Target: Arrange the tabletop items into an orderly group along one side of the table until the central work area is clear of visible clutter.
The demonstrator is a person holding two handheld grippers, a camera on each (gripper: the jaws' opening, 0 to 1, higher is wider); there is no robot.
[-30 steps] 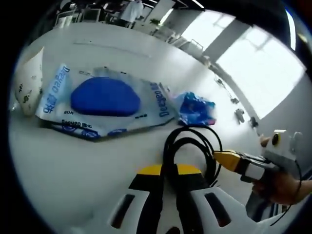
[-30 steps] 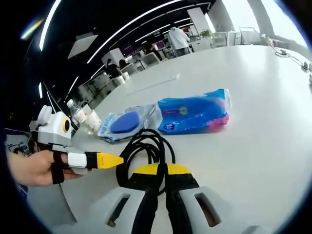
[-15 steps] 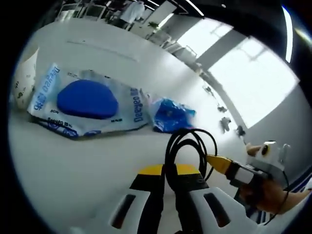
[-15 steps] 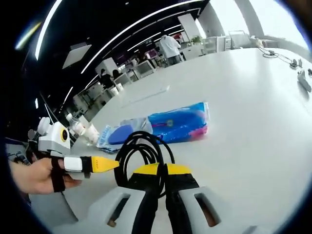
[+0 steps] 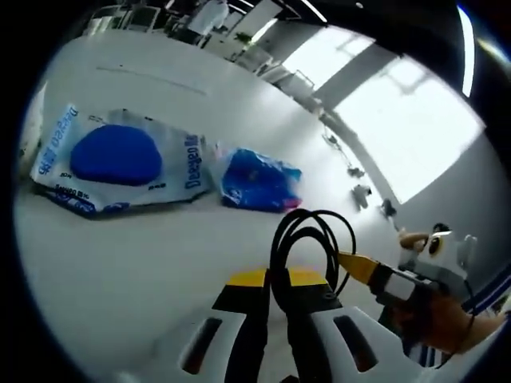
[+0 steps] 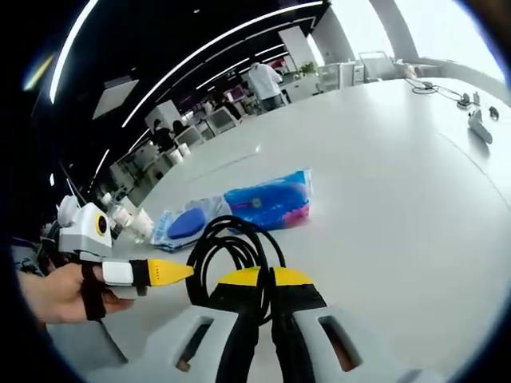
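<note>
left gripper view: your left gripper [image 5: 275, 287] has its jaws clenched on a coiled black cable [image 5: 307, 239], loops standing above the tips.
right gripper view: your right gripper [image 6: 267, 283] is clamped on a black cable coil too [image 6: 231, 247]; whether it is the same coil you cannot tell.
task items: clear packet with blue pad [image 5: 112, 159] and blue pouch [image 5: 259, 179] lie touching on the white table [image 5: 120, 263], beyond the cable.
cups: some stand near the packet's far end [image 6: 136, 222].
risk: loose loops could slip out or snag the pouch as you carry them over.
</note>
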